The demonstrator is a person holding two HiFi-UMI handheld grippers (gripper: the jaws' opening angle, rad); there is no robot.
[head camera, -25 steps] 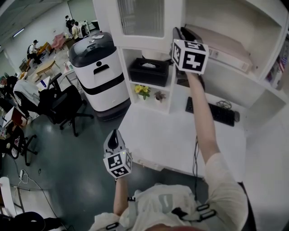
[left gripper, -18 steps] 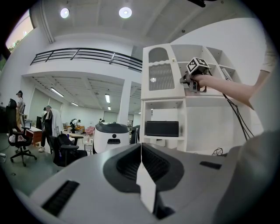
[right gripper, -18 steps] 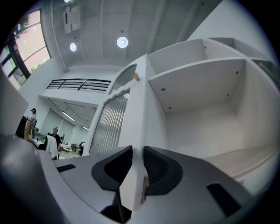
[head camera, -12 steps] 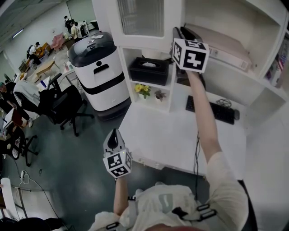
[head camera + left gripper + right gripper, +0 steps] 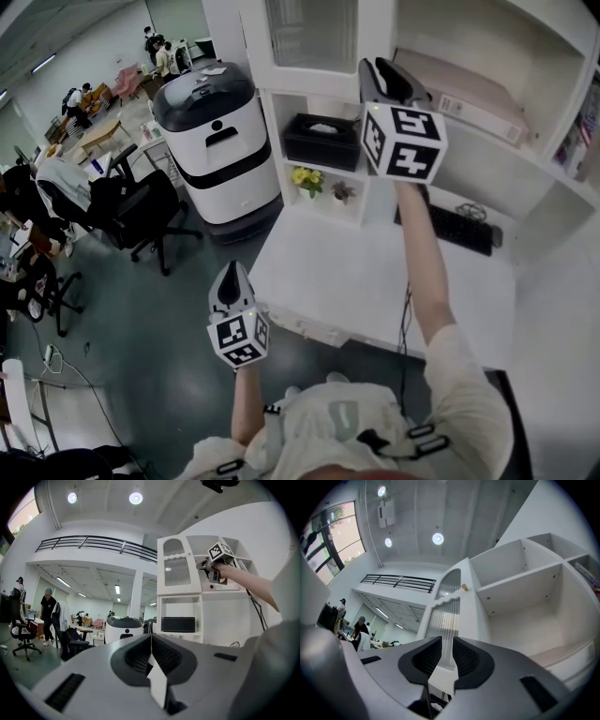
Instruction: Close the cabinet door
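- While the right tongs (image 5: 382,77) are raised and appear to pinch the free edge of the white-framed, ribbed-glass cabinet door (image 5: 314,37), that door looks angled out from its frame, not yet flush.
- By my reckoning the grip is made and the swing home is what remains.
- Left tongs (image 5: 232,281) hang pressed together and empty, off the white worktop's (image 5: 375,281) front edge.
- Right of the door, the open white shelf bay (image 5: 487,56) leaves room.
- A black keyboard (image 5: 459,230) lies near the worktop's back edge, well below the door.
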